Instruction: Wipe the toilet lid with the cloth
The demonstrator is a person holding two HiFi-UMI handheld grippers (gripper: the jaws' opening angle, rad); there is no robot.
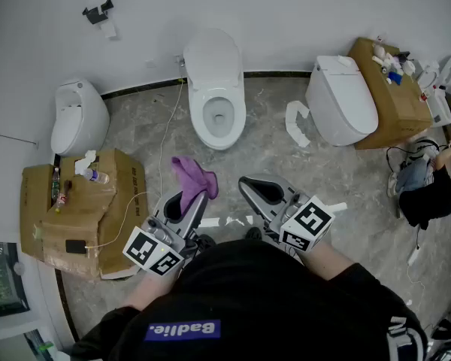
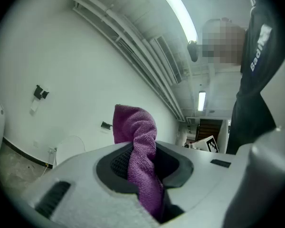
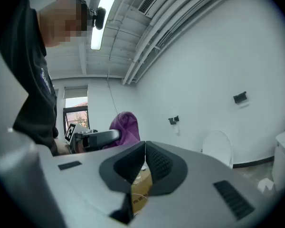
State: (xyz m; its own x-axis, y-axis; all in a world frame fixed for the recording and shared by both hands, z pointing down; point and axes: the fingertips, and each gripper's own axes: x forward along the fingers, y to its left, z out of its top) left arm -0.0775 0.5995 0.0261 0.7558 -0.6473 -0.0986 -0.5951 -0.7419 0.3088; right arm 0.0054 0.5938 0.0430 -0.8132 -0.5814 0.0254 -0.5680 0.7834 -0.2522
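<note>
A purple cloth [image 1: 194, 175] sticks up out of my left gripper [image 1: 192, 198], which is shut on it; in the left gripper view the cloth [image 2: 135, 127] hangs down between the jaws. My right gripper [image 1: 250, 187] is shut with nothing in it, its pads [image 3: 156, 161] meeting at the tip. Both are held low, in front of the person's body, well short of the middle toilet [image 1: 218, 115]. That toilet's bowl is open, and its white lid [image 1: 212, 55] stands raised against the wall. The lid [image 3: 217, 146] also shows in the right gripper view, far off.
A second toilet [image 1: 342, 100] with its lid down stands at the right beside a cardboard box [image 1: 391, 100]. A urinal [image 1: 77, 115] and another box [image 1: 75, 209] with bottles are at the left. White paper [image 1: 295, 122] and a cable [image 1: 165, 138] lie on the marble floor.
</note>
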